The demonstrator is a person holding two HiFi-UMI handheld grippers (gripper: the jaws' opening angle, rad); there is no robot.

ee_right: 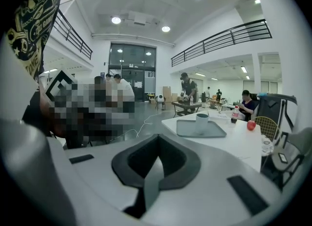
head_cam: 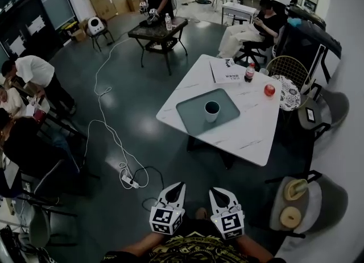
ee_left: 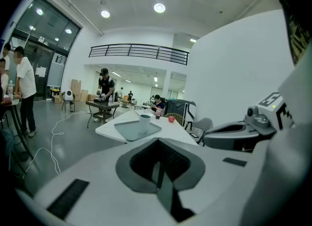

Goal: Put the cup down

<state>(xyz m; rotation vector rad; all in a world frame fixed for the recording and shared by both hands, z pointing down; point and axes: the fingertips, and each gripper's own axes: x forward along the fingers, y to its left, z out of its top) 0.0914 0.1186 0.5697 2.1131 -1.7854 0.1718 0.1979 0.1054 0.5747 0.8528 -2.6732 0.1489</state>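
A white cup (head_cam: 211, 111) with a dark inside stands upright on a grey tray (head_cam: 190, 111) on the white table (head_cam: 250, 137). No gripper touches it. Both grippers are held low and close to the person's body, well short of the table. My left gripper (head_cam: 178, 187) is shut with nothing between its jaws, and my right gripper (head_cam: 216, 191) is shut and empty as well. In the left gripper view the cup (ee_left: 145, 122) stands far ahead beyond the shut left gripper (ee_left: 158, 164). The right gripper view shows the cup (ee_right: 202, 121) on the tray (ee_right: 187, 130) past the shut right gripper (ee_right: 156, 159).
On the table lie a cola bottle (head_cam: 249, 72), a red apple (head_cam: 269, 90) and a booklet (head_cam: 226, 70). Chairs (head_cam: 310, 202) stand at the right. A cable and power strip (head_cam: 129, 181) lie on the floor. People sit at the left and stand at a far table (head_cam: 159, 29).
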